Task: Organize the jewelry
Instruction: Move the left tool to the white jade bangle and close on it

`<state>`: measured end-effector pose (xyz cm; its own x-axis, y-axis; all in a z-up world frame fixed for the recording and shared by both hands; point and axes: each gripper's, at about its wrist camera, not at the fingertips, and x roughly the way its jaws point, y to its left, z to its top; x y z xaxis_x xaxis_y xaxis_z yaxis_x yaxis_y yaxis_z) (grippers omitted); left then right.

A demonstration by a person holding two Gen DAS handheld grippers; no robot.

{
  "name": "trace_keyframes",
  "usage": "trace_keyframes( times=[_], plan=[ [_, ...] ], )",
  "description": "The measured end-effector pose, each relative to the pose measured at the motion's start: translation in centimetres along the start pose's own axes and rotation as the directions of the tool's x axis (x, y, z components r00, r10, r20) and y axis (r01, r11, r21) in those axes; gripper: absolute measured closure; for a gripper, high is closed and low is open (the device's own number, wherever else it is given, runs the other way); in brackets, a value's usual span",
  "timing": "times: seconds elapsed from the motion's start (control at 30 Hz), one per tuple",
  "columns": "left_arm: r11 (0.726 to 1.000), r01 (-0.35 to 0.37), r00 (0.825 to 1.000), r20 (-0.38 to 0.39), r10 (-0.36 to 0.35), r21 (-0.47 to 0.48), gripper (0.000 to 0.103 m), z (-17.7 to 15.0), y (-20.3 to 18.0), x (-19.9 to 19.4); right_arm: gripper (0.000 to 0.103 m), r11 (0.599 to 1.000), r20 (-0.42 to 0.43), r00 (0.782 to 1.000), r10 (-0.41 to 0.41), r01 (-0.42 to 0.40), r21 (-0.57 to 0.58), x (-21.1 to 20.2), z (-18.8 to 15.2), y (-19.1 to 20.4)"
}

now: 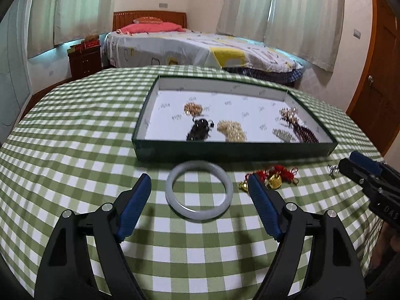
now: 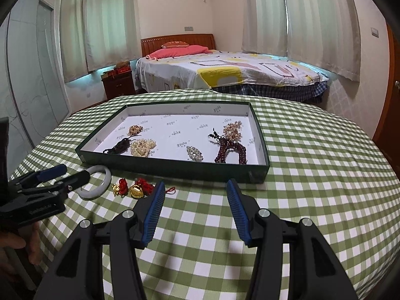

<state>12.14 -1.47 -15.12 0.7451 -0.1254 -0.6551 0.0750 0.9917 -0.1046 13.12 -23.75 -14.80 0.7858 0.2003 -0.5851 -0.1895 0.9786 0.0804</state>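
Observation:
A pale jade bangle [image 1: 199, 192] lies flat on the checked cloth, between the tips of my open, empty left gripper [image 1: 200, 178]. It also shows in the right wrist view [image 2: 100, 181], partly hidden by the left gripper [image 2: 72, 172]. Red-corded gold charms [image 1: 271, 176] lie right of the bangle [image 2: 132, 187]. A green tray [image 1: 225, 150] with a white floor holds several bead and pearl pieces [image 2: 142, 147]. My right gripper [image 2: 195, 183] is open and empty, just before the tray's front wall [image 2: 175, 170].
A small silver piece [image 1: 332, 169] lies on the cloth by the right gripper [image 1: 355, 161]. The round table [image 2: 325, 175] drops off on all sides. A bed [image 2: 225, 72] and a nightstand [image 2: 117, 85] stand behind.

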Motion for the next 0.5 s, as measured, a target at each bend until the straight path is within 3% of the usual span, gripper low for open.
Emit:
trace_keyframes(
  times=[0.5],
  plan=[
    [0.999,-0.025,0.995,-0.094,0.023,-0.020,0.025,0.3,0.0,3.5,0.051,1.000,-0.008,1.000,0.006,-0.006,0.015,0.2,-0.5,-0.2]
  ],
)
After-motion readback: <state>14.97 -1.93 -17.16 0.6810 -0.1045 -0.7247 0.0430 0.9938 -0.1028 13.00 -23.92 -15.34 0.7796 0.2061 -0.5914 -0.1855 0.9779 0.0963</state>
